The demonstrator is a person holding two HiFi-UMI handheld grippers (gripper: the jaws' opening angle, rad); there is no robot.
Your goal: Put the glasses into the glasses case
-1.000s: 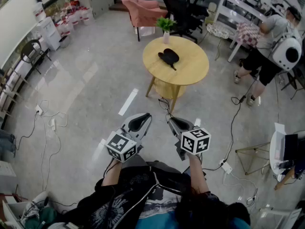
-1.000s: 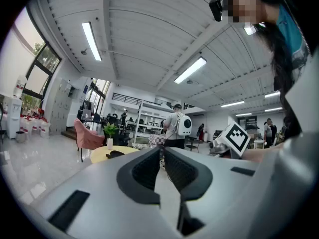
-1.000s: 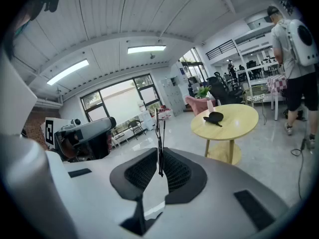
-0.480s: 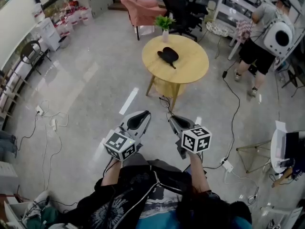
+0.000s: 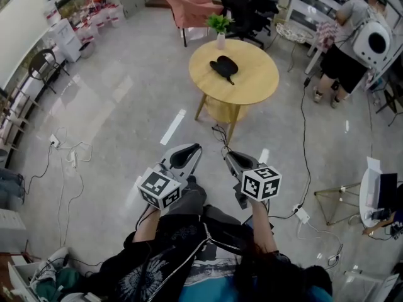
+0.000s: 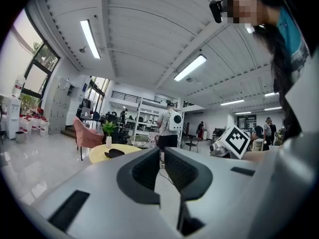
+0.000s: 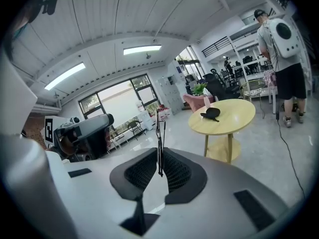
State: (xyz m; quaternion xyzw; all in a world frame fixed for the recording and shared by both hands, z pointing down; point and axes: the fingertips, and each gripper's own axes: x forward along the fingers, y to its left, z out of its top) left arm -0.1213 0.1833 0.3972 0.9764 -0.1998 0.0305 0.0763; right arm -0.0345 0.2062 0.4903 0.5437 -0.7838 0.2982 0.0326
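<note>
Fingers of the right gripper, in the right gripper view, are closed on the thin dark glasses. These stand edge-on, pointing to twelve o'clock from the pads, with only a sliver of frame pinched. The round yellow wooden desk sits well off at two o'clock, and the black oval glasses case lies on top of it.

In the left gripper view, the left gripper has its fingers drawn together with nothing between them. The desk shows at ten o'clock, well apart.

From the head view, the left gripper and right gripper hang side by side above the grey floor. The desk is at twelve o'clock, well apart, with the case near its middle. A dark cable lies on the floor between us and the desk foot. A person wearing a round white backpack stands at two o'clock.

We judge the grip to be the weak point: so slender a hold could let the glasses swing or slip as we walk. The cable could catch a foot. We cannot tell whether the case lies open. If nothing steadies it, it might skid when the glasses are pushed in.
</note>
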